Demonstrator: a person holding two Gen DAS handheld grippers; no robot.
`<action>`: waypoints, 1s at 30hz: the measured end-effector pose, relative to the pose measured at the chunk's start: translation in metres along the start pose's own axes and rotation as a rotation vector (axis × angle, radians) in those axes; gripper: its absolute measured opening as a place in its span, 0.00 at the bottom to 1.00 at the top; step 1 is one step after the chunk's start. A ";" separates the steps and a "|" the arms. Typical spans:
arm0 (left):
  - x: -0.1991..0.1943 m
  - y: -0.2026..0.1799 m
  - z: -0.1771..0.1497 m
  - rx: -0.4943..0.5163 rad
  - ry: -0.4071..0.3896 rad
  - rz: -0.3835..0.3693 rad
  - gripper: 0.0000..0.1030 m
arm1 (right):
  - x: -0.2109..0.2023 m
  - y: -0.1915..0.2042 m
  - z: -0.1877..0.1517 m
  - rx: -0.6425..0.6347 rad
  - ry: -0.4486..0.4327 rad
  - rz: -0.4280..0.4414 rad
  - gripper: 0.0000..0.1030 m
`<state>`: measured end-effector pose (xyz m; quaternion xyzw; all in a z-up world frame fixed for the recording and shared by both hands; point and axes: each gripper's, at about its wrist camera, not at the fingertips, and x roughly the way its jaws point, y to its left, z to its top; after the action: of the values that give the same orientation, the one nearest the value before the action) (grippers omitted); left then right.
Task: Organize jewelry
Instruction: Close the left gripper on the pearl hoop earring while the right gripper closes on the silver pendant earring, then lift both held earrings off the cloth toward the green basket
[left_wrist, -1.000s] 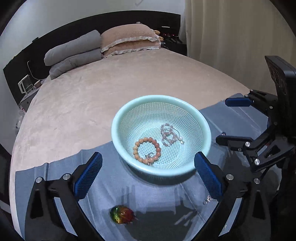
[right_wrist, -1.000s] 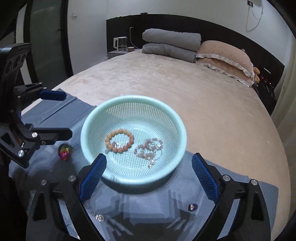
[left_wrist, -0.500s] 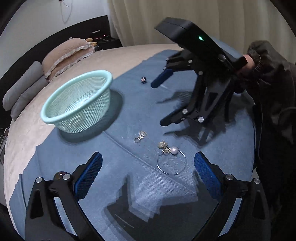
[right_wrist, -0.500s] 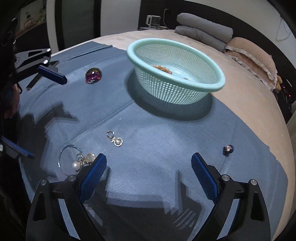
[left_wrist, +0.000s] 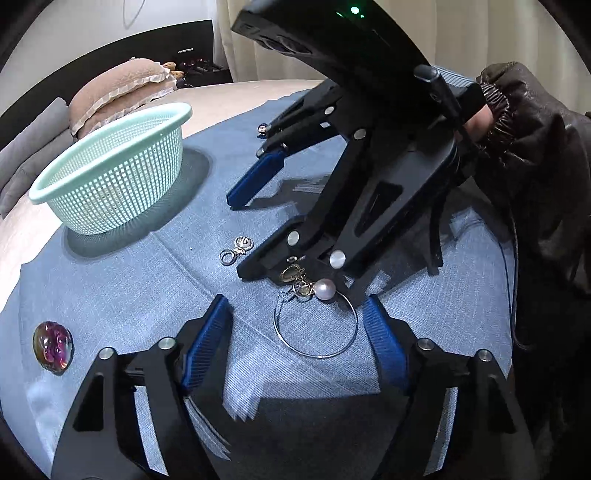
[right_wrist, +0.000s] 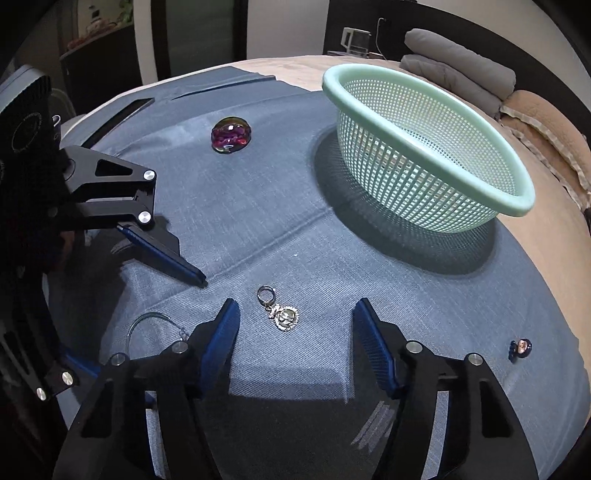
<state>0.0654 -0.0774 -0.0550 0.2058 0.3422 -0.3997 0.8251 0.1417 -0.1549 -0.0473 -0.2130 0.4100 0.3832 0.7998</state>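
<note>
here both grippers sit low over the blue cloth (right_wrist: 258, 221) spread on the bed, each lined up on its own piece of jewelry, which looks like the start of a double pickup. the left gripper (left_wrist: 297, 343) has its fingers apart, having just been narrowing, and they straddle the wire hoop bracelet (left_wrist: 316, 325) with its pearl (left_wrist: 324, 289) and small charms; the pads do not touch the wire yet, so nothing is gripped. the right gripper (right_wrist: 293, 332) likewise has its fingers apart after closing in part way, with the crystal pendant (right_wrist: 282, 315) and its little ring lying on the cloth between the blue pads, untouched. in the left wrist view one finger of the right gripper comes down just beside the bracelet's charms, so the two tools are working close together and could knock each other's piece. the mint mesh basket (right_wrist: 424, 147) stands upright farther up the cloth, toward the cloth's far edge where the beige bedspread begins, probably the place the pieces are meant to go. an iridescent glass stone (right_wrist: 231, 138) rests well apart near the cloth's left side, and a tiny dark blue charm (right_wrist: 521, 347) lies near its right edge, both presumably waiting their turn.
</note>
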 end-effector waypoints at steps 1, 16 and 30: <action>-0.002 -0.001 -0.001 0.001 -0.004 0.001 0.58 | 0.001 0.000 -0.001 0.014 -0.001 0.006 0.45; -0.029 -0.002 0.000 -0.101 -0.005 -0.003 0.44 | -0.030 -0.007 -0.015 0.172 -0.104 0.019 0.15; -0.084 0.062 0.057 -0.093 -0.102 0.144 0.44 | -0.134 -0.074 0.027 0.307 -0.298 -0.177 0.15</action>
<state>0.1008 -0.0318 0.0496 0.1708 0.3024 -0.3332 0.8766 0.1637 -0.2414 0.0805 -0.0652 0.3203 0.2719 0.9051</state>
